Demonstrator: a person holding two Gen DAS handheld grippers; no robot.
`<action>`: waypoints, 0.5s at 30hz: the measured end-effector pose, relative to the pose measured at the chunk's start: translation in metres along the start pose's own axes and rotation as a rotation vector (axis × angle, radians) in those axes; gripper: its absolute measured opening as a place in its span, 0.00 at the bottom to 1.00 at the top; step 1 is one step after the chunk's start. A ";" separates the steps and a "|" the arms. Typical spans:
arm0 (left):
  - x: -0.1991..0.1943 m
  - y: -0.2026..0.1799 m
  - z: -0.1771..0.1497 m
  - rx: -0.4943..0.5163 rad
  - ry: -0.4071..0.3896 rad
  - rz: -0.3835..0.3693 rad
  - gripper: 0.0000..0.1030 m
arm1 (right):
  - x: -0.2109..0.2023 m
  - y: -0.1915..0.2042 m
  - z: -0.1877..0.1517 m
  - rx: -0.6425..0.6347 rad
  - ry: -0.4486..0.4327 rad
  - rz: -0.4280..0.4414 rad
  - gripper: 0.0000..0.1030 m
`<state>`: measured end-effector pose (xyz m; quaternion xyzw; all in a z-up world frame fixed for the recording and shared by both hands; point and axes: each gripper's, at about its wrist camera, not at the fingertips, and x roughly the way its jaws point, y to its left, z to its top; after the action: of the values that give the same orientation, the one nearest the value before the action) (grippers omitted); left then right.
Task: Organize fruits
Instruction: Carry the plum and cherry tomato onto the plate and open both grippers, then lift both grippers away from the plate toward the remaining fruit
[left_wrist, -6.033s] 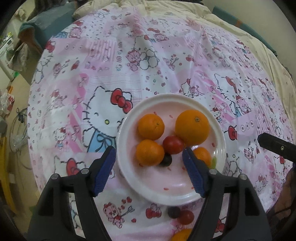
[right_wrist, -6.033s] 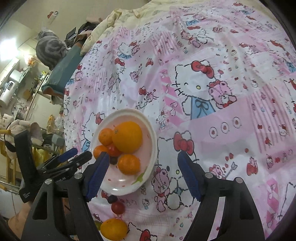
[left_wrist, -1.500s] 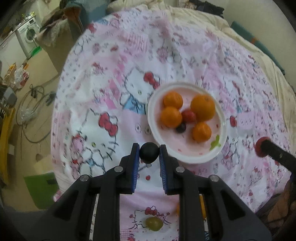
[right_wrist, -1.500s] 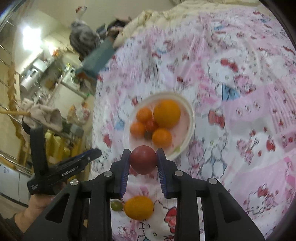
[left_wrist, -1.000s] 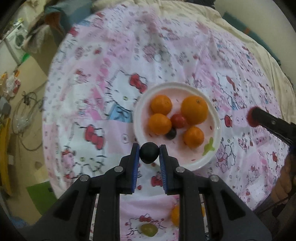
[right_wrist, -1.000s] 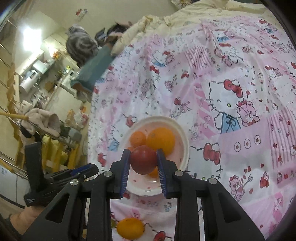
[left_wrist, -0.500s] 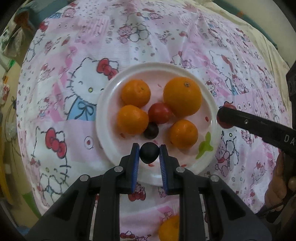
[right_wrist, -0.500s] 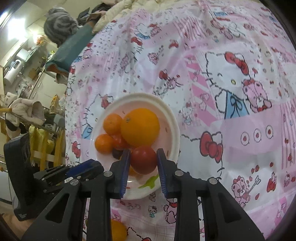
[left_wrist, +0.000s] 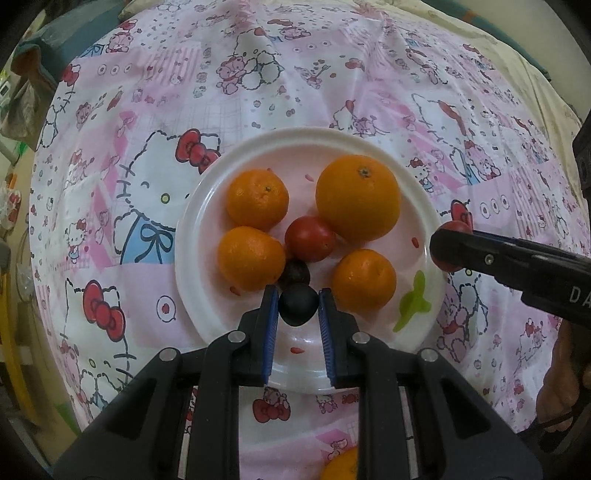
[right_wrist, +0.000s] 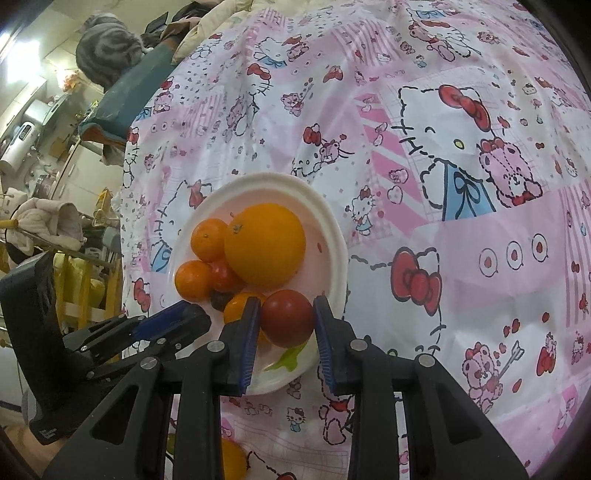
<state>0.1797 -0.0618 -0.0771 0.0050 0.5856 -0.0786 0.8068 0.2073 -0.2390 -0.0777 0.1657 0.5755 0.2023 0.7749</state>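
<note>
Two claws: left claw (left_wrist: 298, 308) clamps a dark grape (left_wrist: 297, 306), right claw (right_wrist: 286, 325) clamps a round tomato (right_wrist: 287, 317).

Orange fruits (left_wrist: 357, 202) on a white plate (left_wrist: 192, 236), pink cartoon-cat tablecloth (left_wrist: 258, 74).

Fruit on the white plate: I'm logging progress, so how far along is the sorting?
Done: four oranges, a red tomato and a dark grape sit on the white plate. In hand: the left gripper holds a dark round grape, the right gripper a red tomato, both over the plate. Left: an orange fruit lies on the pink cartoon-print cloth.
</note>
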 end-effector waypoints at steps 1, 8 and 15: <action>0.001 -0.001 0.001 -0.001 0.000 0.002 0.18 | 0.000 0.000 0.000 0.000 0.001 0.000 0.31; 0.001 0.001 0.003 -0.013 -0.007 0.006 0.18 | 0.000 0.003 0.002 -0.007 -0.005 -0.007 0.32; -0.003 0.002 0.002 -0.022 -0.023 -0.007 0.50 | -0.008 0.001 0.004 0.023 -0.041 0.027 0.66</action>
<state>0.1809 -0.0601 -0.0736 -0.0069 0.5770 -0.0750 0.8133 0.2088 -0.2424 -0.0701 0.1867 0.5595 0.2027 0.7817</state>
